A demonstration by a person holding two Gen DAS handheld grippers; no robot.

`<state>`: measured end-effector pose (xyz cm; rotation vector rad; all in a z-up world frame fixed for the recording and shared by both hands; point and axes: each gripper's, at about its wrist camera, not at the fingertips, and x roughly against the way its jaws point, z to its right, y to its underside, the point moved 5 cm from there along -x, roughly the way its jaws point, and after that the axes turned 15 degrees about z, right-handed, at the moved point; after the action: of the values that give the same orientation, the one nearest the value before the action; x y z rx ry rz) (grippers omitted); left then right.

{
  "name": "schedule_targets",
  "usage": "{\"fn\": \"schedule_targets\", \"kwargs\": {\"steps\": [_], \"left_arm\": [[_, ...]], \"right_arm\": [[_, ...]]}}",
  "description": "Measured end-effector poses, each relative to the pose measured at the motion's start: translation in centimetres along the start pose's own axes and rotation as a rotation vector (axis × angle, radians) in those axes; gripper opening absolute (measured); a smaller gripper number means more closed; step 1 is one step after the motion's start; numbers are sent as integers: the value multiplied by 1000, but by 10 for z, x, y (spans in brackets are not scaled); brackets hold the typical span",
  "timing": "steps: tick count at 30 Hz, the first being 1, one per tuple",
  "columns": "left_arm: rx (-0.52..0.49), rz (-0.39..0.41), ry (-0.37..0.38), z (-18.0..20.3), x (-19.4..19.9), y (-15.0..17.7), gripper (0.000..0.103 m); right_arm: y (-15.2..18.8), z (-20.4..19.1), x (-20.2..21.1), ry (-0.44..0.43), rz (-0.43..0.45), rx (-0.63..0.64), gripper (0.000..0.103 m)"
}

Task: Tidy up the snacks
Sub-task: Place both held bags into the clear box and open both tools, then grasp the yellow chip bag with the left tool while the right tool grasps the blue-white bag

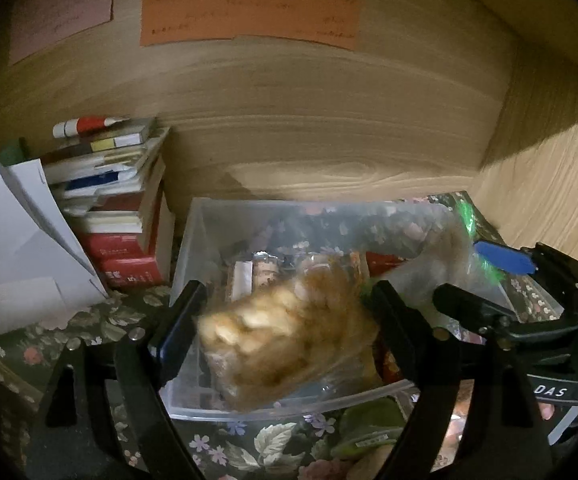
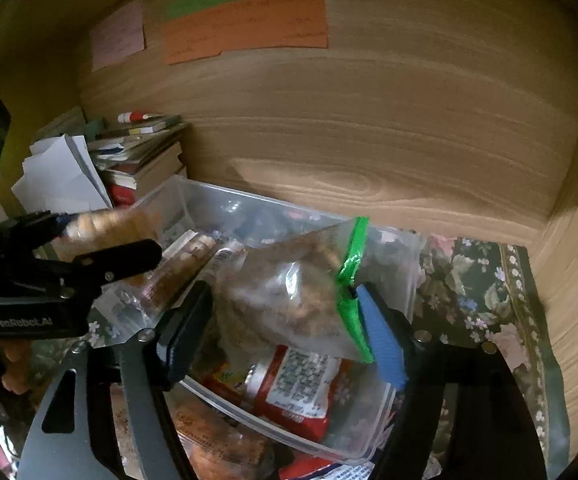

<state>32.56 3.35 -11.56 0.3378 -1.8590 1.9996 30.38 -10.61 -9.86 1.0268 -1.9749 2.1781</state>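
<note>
In the left wrist view, the left gripper [image 1: 285, 320] has a clear bag of golden-brown puffed snacks [image 1: 285, 332] between its black fingers at lower centre, over the clear rectangular plastic bin [image 1: 193, 240]. The bag is blurred, and I cannot tell whether the pads press it or stand just clear.

In the right wrist view, the right gripper [image 2: 289, 328] brackets a clear zip bag of brown snacks with a green seal strip [image 2: 289, 292] at frame centre, above the same bin. Its blue pad [image 2: 381, 340] touches the green strip; the dark pad on the other side sits beside the bag, and a firm pinch cannot be confirmed.

The bin already holds a red-and-white printed packet [image 2: 297, 384] and other wrapped snacks.

Risks, as I judge them:
- Both bags hang over one crowded bin, so the grippers, close together, could knock each other.
- A bag let go high may land on the rim and slide onto the dark floral cloth [image 2: 485, 280].
- The zip bag is caught at its seal edge, so it could swing or slip.
- Squeezing the puffed snacks would crush them.
- Pressing down could tip the light bin.
</note>
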Motion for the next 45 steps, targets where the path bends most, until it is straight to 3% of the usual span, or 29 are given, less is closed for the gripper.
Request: {"fn": "schedule_targets", "kwargs": {"steps": [5, 14, 23, 29, 39, 45], "left_arm": [[1, 23, -7, 0, 13, -6, 88], [-30, 95, -36, 2, 60, -16, 90], [-38, 69, -59, -1, 96, 13, 91], [-24, 22, -69, -3, 111, 47, 91], [21, -49, -93, -14, 119, 92, 91], [38, -78, -77, -14, 121, 108, 91]], "right_arm": [[-6, 0, 8, 11, 27, 4, 78], [-21, 5, 45, 4, 99, -8, 79], [-7, 21, 86, 42, 119, -4, 80], [21, 36, 94, 68, 71, -30, 84], [80, 49, 66, 76, -112, -17, 85], [89, 53, 54, 70, -157, -18, 85]]}}
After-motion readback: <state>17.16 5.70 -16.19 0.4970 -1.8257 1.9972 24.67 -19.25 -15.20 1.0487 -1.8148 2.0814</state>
